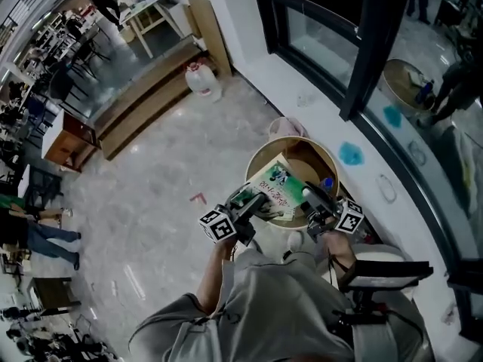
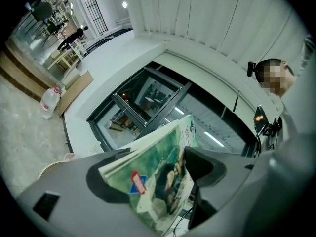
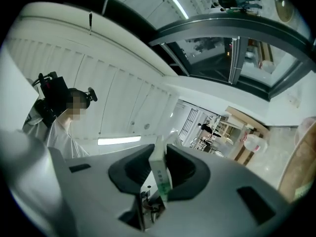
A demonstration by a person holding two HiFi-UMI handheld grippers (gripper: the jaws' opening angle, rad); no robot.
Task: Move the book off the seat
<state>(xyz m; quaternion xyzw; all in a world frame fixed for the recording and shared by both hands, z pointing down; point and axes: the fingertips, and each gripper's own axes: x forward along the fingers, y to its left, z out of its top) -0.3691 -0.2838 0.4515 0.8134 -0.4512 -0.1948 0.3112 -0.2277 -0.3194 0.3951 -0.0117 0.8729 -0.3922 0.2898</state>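
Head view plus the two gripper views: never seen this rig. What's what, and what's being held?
No robot arm here: a person holds a two-jaw gripper in each hand. The head view comes from a camera on the person's head, looking steeply down; the left gripper shows at its left, the right gripper at its right. The other two views come from cameras riding on the grippers, looking along the jaws. Below the hands stands a round wooden seat. Both grippers are shut on one green-covered book: the left jaws on a thicker part, the right jaws on a thin edge. Whether the book is clear of the seat, I cannot tell.
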